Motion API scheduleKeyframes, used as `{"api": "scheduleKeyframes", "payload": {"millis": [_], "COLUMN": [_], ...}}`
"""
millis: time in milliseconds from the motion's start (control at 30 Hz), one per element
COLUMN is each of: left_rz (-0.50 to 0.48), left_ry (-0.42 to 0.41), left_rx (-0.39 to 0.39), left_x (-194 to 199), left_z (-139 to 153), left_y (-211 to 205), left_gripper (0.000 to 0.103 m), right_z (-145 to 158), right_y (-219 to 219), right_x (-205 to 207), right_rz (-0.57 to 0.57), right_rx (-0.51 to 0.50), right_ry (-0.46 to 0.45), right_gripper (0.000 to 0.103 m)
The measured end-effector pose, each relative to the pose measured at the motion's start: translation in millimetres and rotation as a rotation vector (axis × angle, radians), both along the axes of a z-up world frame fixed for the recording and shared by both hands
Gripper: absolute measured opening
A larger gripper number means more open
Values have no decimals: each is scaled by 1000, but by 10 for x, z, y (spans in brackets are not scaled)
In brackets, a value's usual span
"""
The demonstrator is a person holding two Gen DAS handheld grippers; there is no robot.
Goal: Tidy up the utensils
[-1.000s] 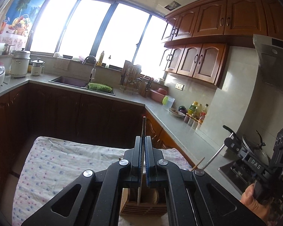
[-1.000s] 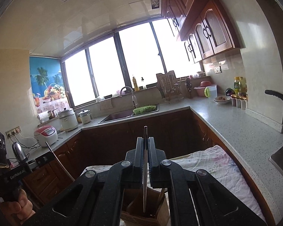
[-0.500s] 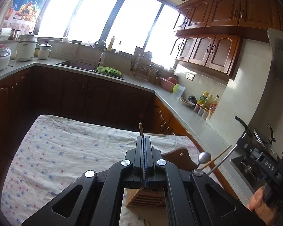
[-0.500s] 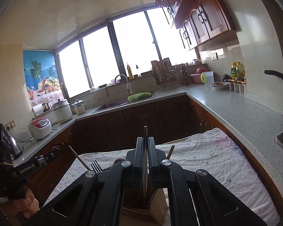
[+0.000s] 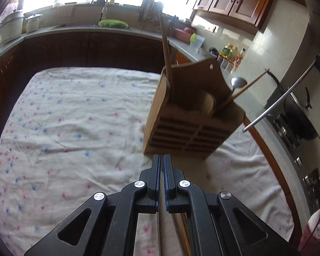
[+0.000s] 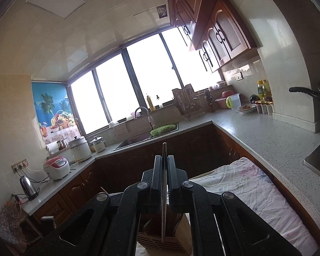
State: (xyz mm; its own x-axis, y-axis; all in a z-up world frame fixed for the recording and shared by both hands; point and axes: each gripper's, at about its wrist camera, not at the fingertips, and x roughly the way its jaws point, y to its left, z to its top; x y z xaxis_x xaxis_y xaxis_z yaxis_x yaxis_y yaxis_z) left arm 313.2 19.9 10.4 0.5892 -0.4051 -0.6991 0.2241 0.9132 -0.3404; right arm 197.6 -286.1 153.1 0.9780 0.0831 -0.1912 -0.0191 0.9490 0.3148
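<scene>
**Caddy ahead of left tongs; right tongs clamped on a utensil**

Left tongs (image 5: pixel 161 157): jaws nearly closed, a thin gap between them, nothing seen in the gap. Just ahead and slightly right stands the wooden caddy (image 5: pixel 189 132) on the cloth-covered bench (image 5: pixel 74 117), holding a spatula (image 5: pixel 165 42), a spoon (image 5: pixel 236 83) and a chopstick (image 5: pixel 251 83).

Right tongs (image 6: pixel 164 160): closed on a thin, flat utensil (image 6: pixel 163 202) standing upright, its lower end over the caddy (image 6: pixel 170 239) directly below.
</scene>
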Motion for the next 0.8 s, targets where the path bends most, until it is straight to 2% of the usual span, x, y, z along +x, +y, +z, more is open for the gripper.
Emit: {"api": "scheduleKeyframes", "payload": {"millis": [233,433,467,800], "left_rz": [-91,-88,-86,-116], "left_ry": [93,156,164,130], "left_rx": [114,237,259,347], "left_x": [125,356,373,539], "left_z": [-295,-591,-627,-653], "left_y": [-408,-600,-619,-817], "left_gripper": [2,2,5,4], "right_z": [30,-89,-113,-237], "right_y": [-23,-23,-24,-43], "right_x": [-214,-258,-261,-316], "right_rz": [12,22,23,34], "right_rx": [3,3,5,31], "right_ry": [-2,31,36,58], "right_gripper": [4,4,4,4]}}
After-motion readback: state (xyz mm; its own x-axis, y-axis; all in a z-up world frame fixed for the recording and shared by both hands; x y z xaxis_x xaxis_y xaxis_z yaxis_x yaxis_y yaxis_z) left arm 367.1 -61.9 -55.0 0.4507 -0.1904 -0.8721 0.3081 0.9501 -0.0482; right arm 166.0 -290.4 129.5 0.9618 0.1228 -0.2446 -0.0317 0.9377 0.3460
